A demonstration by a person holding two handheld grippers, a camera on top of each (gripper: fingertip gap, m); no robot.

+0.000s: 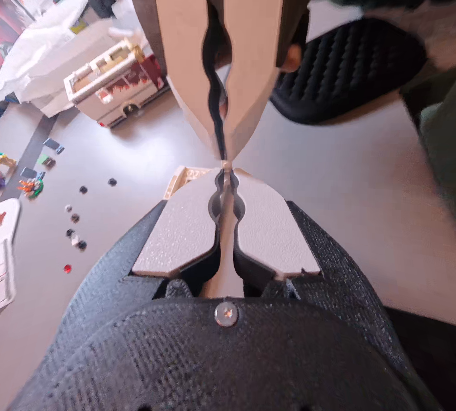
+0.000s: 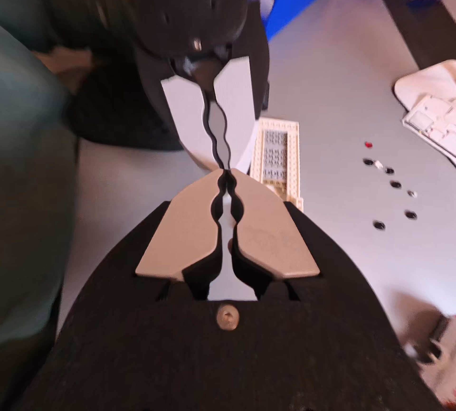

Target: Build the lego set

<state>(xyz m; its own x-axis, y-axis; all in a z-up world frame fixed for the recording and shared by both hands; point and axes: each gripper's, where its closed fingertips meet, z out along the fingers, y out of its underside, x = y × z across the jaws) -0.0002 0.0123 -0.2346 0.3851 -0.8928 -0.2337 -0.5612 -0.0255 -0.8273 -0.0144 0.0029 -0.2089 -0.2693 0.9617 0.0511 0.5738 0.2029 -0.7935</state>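
The two grippers meet tip to tip above a grey table (image 1: 320, 177). In the left wrist view, the left gripper (image 1: 226, 172) has its fingers drawn nearly together, and a tiny tan piece (image 1: 226, 165) sits at the tips where the right gripper's tips come down; which pads press it I cannot tell. The right wrist view shows the right gripper (image 2: 225, 172) clenched, pads meeting, and the piece does not show there. A cream studded plate (image 2: 278, 159) lies just beside the tips; only its corner peeks out in the left view. That view alone shows a cream and red brick-built vehicle (image 1: 116, 93) and a black ribbed pad (image 1: 350, 73). Small black round pieces (image 2: 394, 184) and a red stud (image 2: 368, 144) lie scattered, well apart from the grippers.
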